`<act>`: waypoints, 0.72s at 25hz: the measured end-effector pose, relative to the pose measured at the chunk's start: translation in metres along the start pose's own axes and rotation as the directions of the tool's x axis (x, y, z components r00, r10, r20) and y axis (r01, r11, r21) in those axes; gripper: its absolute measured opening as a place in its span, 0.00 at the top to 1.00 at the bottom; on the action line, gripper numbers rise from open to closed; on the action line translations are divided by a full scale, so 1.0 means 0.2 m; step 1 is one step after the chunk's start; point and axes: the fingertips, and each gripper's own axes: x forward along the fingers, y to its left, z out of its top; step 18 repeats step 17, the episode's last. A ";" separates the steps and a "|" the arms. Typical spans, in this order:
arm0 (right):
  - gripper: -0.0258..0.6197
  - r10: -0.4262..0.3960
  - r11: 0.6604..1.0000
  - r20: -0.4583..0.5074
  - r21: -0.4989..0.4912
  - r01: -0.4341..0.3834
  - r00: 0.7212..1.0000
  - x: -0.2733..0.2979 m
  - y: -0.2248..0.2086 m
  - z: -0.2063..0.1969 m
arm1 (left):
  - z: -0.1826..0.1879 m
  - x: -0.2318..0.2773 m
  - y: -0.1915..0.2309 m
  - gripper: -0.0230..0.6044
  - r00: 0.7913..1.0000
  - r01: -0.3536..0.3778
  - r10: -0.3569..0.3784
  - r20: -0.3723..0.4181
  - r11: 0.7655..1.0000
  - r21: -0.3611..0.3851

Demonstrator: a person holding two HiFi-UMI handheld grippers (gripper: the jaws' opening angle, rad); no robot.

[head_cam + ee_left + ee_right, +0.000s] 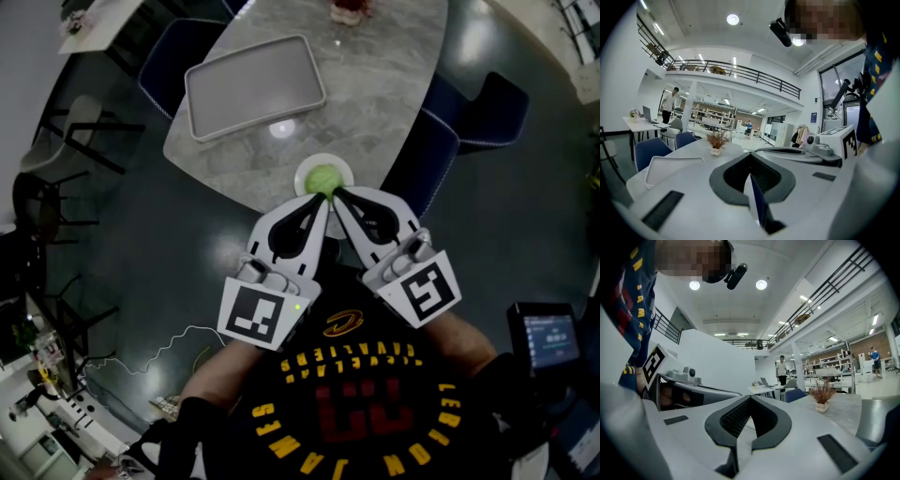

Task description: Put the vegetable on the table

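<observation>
Centre of the head view, both tools came together, tip to tip. The left gripper (322, 198) had its jaws pressed together with nothing between them. The right gripper (336, 195) was the same, jaws meeting on air. Just above the two tips in frame, the green vegetable (324, 177) sat on a small white plate (345, 169) at the marble table's (394, 84) near edge. A grey tray (253, 84) lay upper left.

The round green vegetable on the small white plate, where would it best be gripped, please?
Probably across the round green vegetable at its widest middle, coming from above: it is ball-shaped, and the rim of the small white plate may hinder a low approach.
</observation>
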 end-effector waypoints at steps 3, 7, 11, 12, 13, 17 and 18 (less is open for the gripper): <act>0.95 0.001 1.000 0.001 0.002 -0.001 1.000 0.00 0.00 0.00 | 0.00 0.00 0.00 0.96 1.000 0.006 -0.006 -0.002 1.000 0.004; 0.95 0.001 1.000 -0.003 0.005 -0.001 1.000 0.01 0.01 -0.01 | 0.00 0.00 0.00 0.96 1.000 0.008 -0.008 -0.005 1.000 0.007; 0.95 0.010 1.000 -0.008 0.009 -0.010 1.000 0.01 -0.01 -0.01 | 0.00 0.02 -0.01 0.96 1.000 0.010 -0.010 -0.012 1.000 0.008; 0.95 0.012 1.000 -0.012 0.011 -0.012 1.000 0.01 -0.01 -0.01 | 0.00 0.02 -0.01 0.96 1.000 0.011 -0.011 -0.013 1.000 0.009; 0.95 0.013 1.000 -0.013 0.013 -0.012 1.000 0.01 -0.02 -0.02 | 0.00 0.02 -0.01 0.96 1.000 0.013 -0.013 -0.015 1.000 0.010; 0.95 0.011 1.000 -0.010 0.011 -0.011 1.000 0.02 -0.01 -0.01 | 0.00 0.01 0.00 0.96 1.000 0.016 -0.015 -0.014 1.000 0.016; 0.95 0.011 1.000 -0.010 0.011 -0.011 1.000 0.02 -0.01 -0.01 | 0.00 0.01 0.00 0.96 1.000 0.016 -0.015 -0.014 1.000 0.016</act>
